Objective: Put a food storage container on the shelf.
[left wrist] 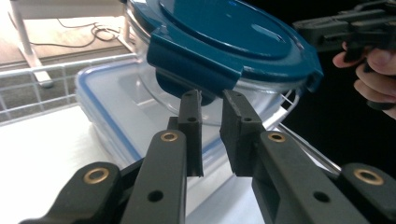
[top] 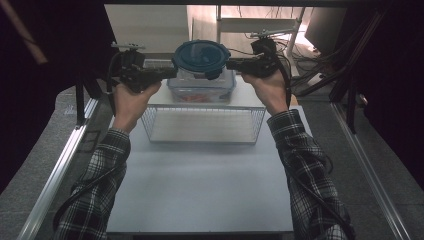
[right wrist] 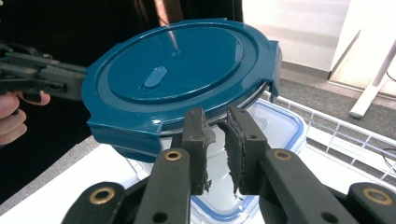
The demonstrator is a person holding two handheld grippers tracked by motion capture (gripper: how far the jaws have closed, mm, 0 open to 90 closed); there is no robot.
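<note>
A round glass container with a dark blue lid (top: 201, 55) sits over a clear rectangular box (top: 200, 90) with a blue-rimmed lid; I cannot tell if they touch. My left gripper (top: 172, 71) meets the round lid's left edge and my right gripper (top: 230, 64) its right edge. In the left gripper view the left gripper (left wrist: 210, 100) is nearly shut, pinching the latch flap that hangs from the lid (left wrist: 224, 32). In the right gripper view the right gripper (right wrist: 217, 116) is equally narrow, its tips tucked under the lid (right wrist: 173, 60) rim beside a latch flap.
A white wire basket (top: 202, 125) stands on the white table (top: 200, 190) just in front of the rectangular box. Metal rails run along both sides of the table. Table legs, cables and dark equipment lie beyond the far edge.
</note>
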